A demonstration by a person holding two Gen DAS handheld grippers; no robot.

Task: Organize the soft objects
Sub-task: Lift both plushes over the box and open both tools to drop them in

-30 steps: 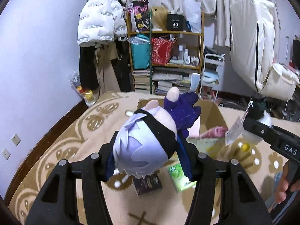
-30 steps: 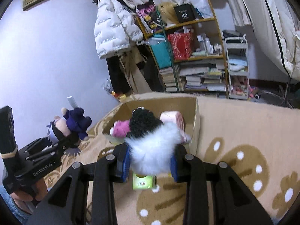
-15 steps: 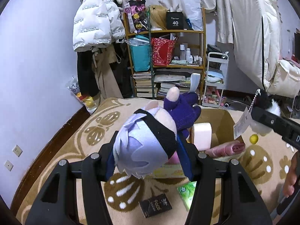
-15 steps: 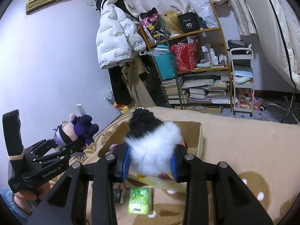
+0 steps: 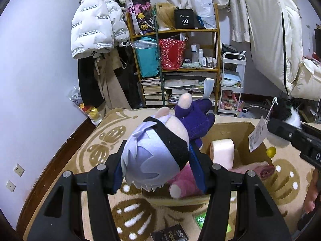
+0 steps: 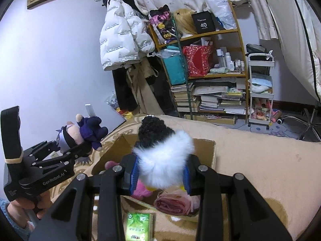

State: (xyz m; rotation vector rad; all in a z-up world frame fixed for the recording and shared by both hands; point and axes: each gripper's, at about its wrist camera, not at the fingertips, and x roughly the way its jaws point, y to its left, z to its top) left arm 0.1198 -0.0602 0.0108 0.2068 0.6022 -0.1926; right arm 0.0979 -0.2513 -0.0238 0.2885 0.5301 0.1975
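Observation:
My left gripper [image 5: 159, 170] is shut on a plush doll [image 5: 160, 150] with lilac hair, a black blindfold and a purple body, held above the near edge of an open cardboard box [image 5: 243, 129]. My right gripper [image 6: 160, 172] is shut on a fluffy black-and-white plush [image 6: 162, 152], held over the same box [image 6: 210, 150]. The box holds a pink plush [image 6: 140, 190], a rolled pink towel [image 6: 172, 202] and a pale pink roll [image 5: 221, 152]. The left gripper and its doll [image 6: 80, 134] show at the left of the right wrist view.
The box sits on a beige patterned blanket [image 6: 260, 160]. A green packet [image 6: 138, 227] and a dark packet [image 5: 170, 235] lie on the blanket in front of the box. A cluttered shelf [image 5: 180, 60], a white cart [image 5: 230, 84] and hanging coats [image 5: 96, 26] stand behind.
Both grippers have risen and moved forward over the box with their toys. The box now lies closer below, and its contents show more fully.

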